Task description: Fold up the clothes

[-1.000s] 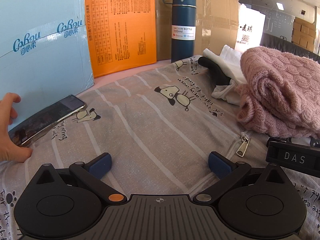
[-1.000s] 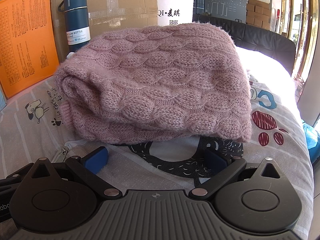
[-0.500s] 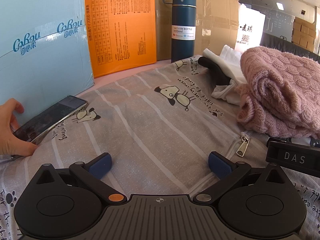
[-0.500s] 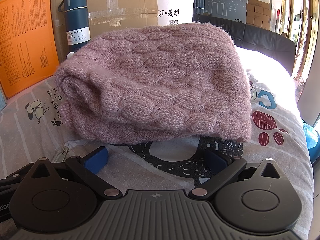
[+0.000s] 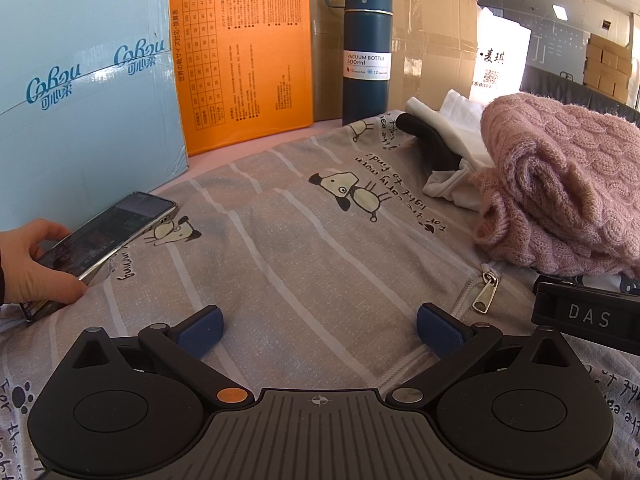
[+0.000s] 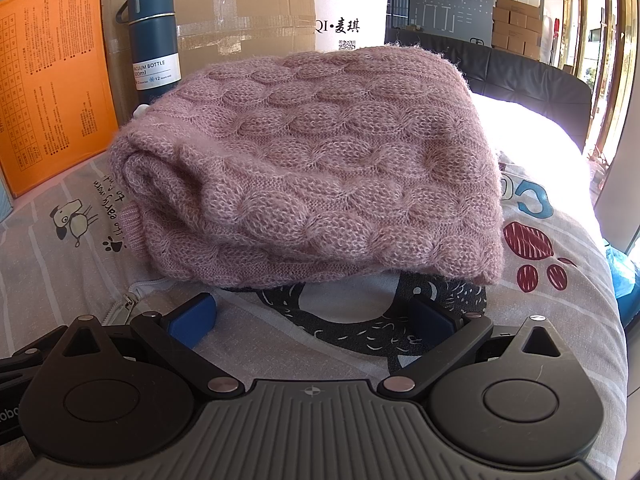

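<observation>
Resting both tools, left tool [image 5: 318,322] and right tool [image 6: 312,314], spread and empty, I judged folding unfinished: pink sweater [image 6: 320,164] lay folded at twelve o'clock, white garment [image 5: 456,176] still crumpled behind

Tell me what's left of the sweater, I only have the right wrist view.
Observer: A hand holds a phone on the cover, beside a blue box.
Operator: Anything between the sweater and the bottle?
Observer: Yes, a crumpled white garment with a black part lies against the sweater, in front of the bottle.
Operator: And the left gripper?
Observer: The left gripper is open, fingers wide apart over the cover, holding nothing.
</observation>
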